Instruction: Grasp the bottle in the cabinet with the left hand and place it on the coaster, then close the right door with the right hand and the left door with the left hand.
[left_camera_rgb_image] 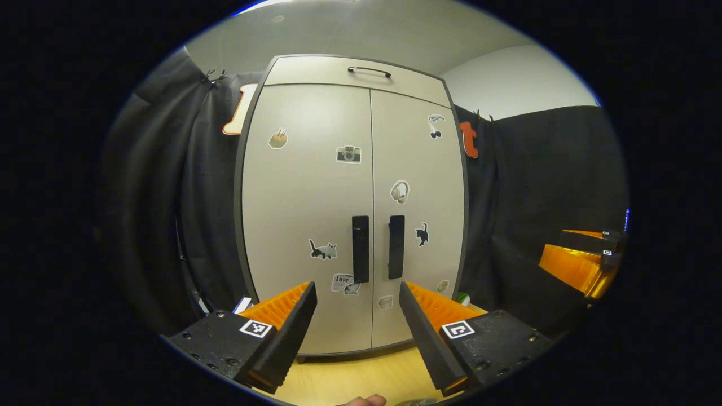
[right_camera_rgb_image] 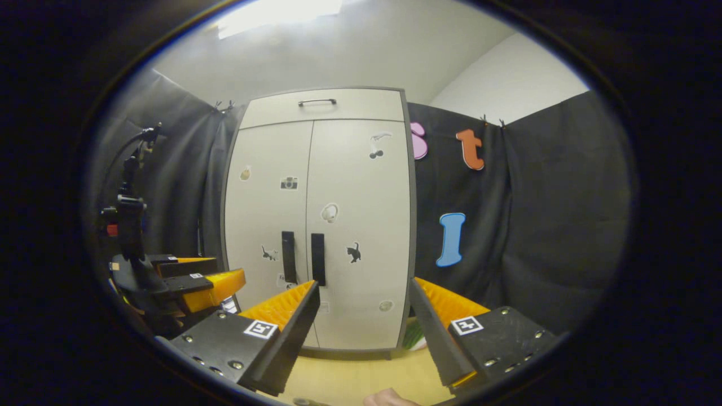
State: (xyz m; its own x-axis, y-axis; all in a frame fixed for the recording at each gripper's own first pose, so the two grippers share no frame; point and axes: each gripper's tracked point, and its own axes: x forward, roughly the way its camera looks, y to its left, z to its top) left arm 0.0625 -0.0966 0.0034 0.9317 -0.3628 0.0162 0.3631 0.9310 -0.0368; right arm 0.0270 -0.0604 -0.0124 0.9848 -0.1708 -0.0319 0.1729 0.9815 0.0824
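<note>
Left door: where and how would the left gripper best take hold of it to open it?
Probably by the left door's handle, a narrow upright bar beside the centre seam. Come straight from the front with the left gripper, jaws level, one on each side of the bar. The jaws stand open with nothing between them.

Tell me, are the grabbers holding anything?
No. The left gripper and right gripper both have open jaws with nothing between them, facing the closed cabinet.
</note>
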